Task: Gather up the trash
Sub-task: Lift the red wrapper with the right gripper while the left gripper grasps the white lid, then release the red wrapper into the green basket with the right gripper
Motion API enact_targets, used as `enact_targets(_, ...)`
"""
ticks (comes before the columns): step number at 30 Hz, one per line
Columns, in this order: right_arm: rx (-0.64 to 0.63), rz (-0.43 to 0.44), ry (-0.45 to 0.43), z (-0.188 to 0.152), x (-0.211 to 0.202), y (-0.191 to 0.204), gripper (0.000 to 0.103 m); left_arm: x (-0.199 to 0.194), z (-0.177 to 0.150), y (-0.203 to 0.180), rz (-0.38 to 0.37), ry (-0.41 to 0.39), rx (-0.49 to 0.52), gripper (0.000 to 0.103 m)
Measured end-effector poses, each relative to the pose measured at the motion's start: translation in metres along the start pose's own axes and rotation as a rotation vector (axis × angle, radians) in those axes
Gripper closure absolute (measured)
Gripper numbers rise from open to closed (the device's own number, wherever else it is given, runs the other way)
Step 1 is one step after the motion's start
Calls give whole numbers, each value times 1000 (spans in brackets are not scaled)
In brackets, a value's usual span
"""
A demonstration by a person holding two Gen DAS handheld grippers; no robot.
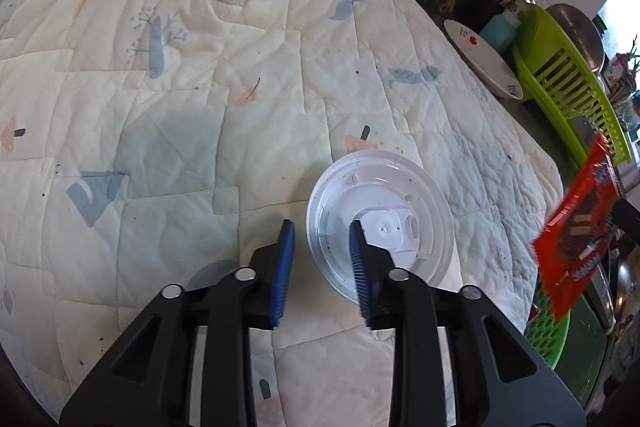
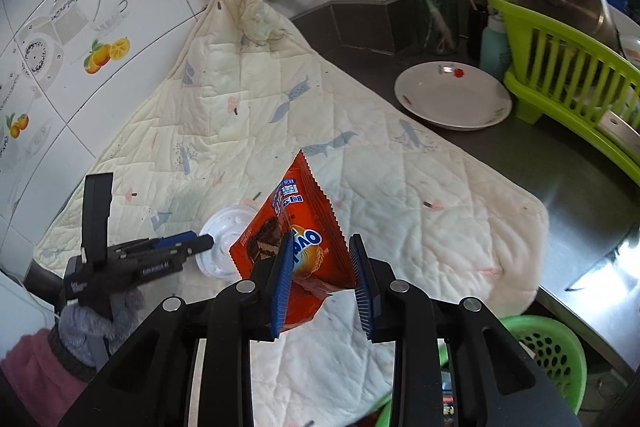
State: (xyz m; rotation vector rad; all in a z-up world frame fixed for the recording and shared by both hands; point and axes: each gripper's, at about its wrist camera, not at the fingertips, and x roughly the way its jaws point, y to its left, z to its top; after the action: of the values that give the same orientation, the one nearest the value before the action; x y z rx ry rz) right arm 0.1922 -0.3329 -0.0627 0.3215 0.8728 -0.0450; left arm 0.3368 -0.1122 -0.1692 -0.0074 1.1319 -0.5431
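A green basket (image 2: 548, 343) sits below the counter (image 2: 560, 171) edge; its contents are hard to make out. The right gripper (image 2: 320, 247), jaws spread, has an orange wrapper (image 2: 296, 227) between them, long axis upright. The left gripper (image 1: 322, 231), spread, straddles a plastic lid (image 1: 380, 215) on the quilt (image 1: 200, 87).

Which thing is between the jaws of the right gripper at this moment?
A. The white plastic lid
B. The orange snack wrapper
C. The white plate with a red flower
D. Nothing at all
B: in the right wrist view, the orange snack wrapper stands between the jaws of the right gripper, raised above the quilted cloth, while the white plastic lid lies on the cloth near the left gripper.
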Motion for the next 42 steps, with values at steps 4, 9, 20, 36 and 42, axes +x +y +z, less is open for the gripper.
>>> enact_targets(4,27,-15,-13,-10,-17,-16,75,5,-1,0,4,3,-6,78)
enact_targets(9,43,-43,-27,-25,-37,-34,75,3,-1,-5,24,-10,9,89)
enact_targets(20,74,-70,-33,-61,-71,-65,75,-31,-23,-15,47,-65,-6,99)
enact_targets(36,93,-132,-15,-121,-107,-117,75,-106,-90,-78,-12,-153,60,100)
enact_targets(42,98,-171,3,-143,-114,-133,74,-127,-112,-115,-69,-177,97,100)
